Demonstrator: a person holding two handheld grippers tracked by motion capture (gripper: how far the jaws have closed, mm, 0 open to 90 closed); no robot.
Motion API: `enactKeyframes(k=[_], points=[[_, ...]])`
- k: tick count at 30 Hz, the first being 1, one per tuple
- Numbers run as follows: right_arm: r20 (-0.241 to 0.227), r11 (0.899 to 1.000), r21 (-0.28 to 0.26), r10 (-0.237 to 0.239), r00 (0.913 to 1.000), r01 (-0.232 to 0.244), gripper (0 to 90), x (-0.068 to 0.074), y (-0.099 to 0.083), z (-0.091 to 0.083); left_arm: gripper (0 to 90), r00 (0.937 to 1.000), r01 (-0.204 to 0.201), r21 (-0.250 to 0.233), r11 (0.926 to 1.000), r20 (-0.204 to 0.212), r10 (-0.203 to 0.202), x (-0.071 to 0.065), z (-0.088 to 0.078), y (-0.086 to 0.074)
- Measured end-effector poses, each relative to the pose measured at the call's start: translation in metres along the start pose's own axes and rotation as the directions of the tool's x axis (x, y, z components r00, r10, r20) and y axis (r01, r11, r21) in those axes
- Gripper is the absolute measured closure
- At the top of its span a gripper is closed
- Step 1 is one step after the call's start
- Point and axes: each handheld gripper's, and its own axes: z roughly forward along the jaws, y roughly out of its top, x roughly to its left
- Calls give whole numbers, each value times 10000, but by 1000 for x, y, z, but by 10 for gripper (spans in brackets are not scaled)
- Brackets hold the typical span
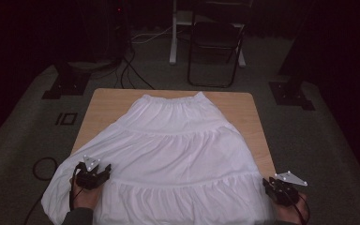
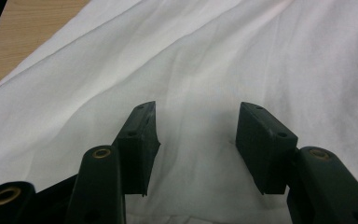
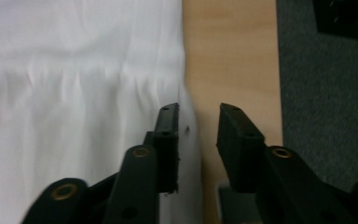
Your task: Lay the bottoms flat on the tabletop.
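Spread flat across the wooden table [image 1: 104, 104], the white skirt [image 1: 178, 154] runs lengthwise away from me, waistband far, hem at my edge. My left claw [image 2: 196, 122] hangs released over its left hem corner, while my right claw [image 3: 198, 122], parted and gripping nothing, straddles the right hem edge, cloth just inside one jaw. No label or writing can be read.
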Motion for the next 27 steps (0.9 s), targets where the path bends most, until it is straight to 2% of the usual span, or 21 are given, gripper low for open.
enactKeyframes(k=[3,5,8,11,14,17,20,22,24,27], points=[[-313,9997,261,-3,9995,11,580,2,-8,1,483,10000,7,4,10000,19,-7,0,0,0],[-395,9997,255,-38,9992,48,559,5,-11,1,482,10000,16,18,10000,43,-16,1,0,0],[-599,9992,358,199,9980,-177,556,5,-9,2,481,10000,71,-4,10000,56,-71,1,0,0],[-966,9995,297,-91,9953,120,663,11,-8,3,480,9998,175,-6,9998,94,-175,2,1,0],[-1147,9984,453,-298,9930,352,890,11,-5,4,474,9996,260,21,9997,138,-260,3,1,0],[-82,9974,564,-451,9989,455,899,4,-1,5,472,9997,233,5,9997,114,-233,2,1,0],[544,9998,171,42,9985,-52,900,-15,5,0,472,9997,208,20,9998,84,-208,2,0,0],[1136,9997,-166,211,9933,-193,900,-27,13,-5,472,9997,207,19,9998,100,-207,2,0,0],[1509,9990,-397,284,9881,-226,900,-34,18,-8,471,9998,158,-9,9999,93,-158,1,1,0],[2259,9969,-773,323,9736,-152,900,-40,27,-16,469,9998,147,-14,9999,102,-147,1,0,0]])
